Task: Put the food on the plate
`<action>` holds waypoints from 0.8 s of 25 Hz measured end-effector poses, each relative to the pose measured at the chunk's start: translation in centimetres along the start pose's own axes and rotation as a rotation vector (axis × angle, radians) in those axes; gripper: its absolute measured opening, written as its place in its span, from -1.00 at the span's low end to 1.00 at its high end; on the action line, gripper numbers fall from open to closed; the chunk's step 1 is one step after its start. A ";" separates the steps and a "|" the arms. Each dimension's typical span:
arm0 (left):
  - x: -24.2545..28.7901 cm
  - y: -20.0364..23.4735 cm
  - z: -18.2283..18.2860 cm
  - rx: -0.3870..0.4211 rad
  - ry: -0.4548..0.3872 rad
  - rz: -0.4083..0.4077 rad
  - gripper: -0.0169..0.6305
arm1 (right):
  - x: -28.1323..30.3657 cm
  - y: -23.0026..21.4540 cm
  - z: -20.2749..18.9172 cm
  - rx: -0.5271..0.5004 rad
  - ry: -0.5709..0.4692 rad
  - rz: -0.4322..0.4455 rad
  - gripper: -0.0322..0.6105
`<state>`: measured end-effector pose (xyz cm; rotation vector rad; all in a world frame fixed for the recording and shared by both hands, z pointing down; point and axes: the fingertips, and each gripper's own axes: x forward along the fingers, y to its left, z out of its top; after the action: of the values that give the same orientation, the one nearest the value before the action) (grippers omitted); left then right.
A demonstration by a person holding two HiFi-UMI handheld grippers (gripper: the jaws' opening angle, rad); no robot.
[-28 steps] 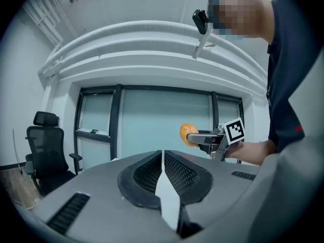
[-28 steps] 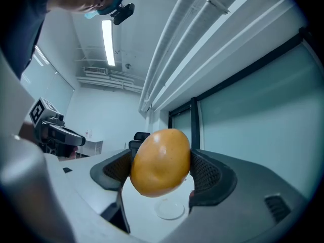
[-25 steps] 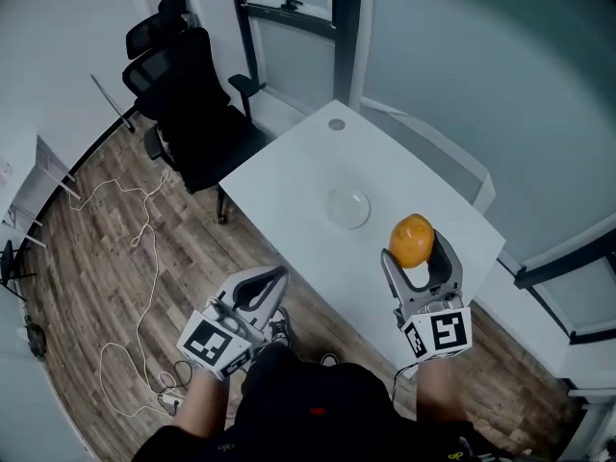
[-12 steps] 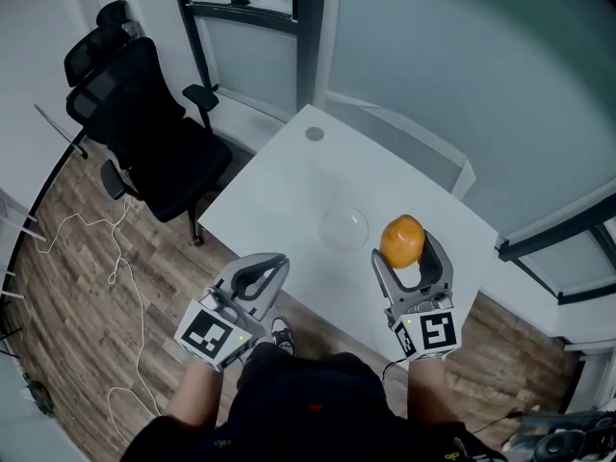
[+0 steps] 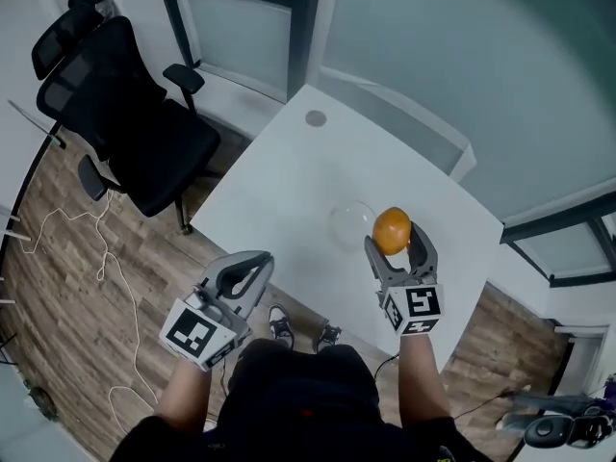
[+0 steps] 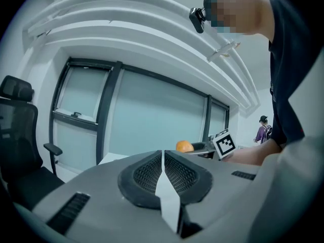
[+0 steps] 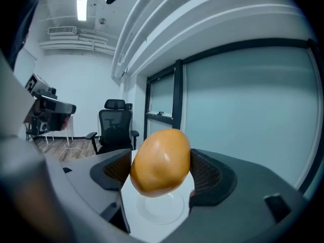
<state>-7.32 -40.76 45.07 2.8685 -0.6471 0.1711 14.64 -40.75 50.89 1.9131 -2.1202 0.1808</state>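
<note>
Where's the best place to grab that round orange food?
Across its widest middle, jaws closing from its two sides, as the right gripper holds the orange food now. It is smooth and egg-rounded, so a grip nearer an end would likely slip off.

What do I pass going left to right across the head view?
Black office chair → left tool, shut and empty → clear plate on the white table → orange fruit, gripped in the right tool.
</note>
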 end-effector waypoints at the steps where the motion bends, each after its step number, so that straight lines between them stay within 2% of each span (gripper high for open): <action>1: 0.1 0.3 -0.4 -0.002 0.008 0.005 -0.84 | 1.3 -0.2 -1.7 0.014 0.034 0.003 0.26; 4: 0.4 0.6 -1.1 -0.016 0.026 0.021 -0.84 | 4.7 -0.1 -6.3 0.033 0.130 0.020 0.26; 11: 1.5 -0.5 -3.0 -0.056 0.080 0.044 -0.84 | 9.4 0.5 -13.7 0.031 0.276 0.086 0.26; 15: 1.9 -1.0 -4.2 -0.082 0.104 0.053 -0.84 | 11.4 0.7 -16.7 -0.001 0.337 0.125 0.26; 20: 2.0 -0.2 -4.4 -0.074 0.107 0.075 -0.84 | 12.8 0.7 -18.8 -0.013 0.424 0.137 0.26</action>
<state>-5.72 -40.42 49.66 2.7446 -0.7250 0.3023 15.19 -47.68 72.54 1.5514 -1.9511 0.5466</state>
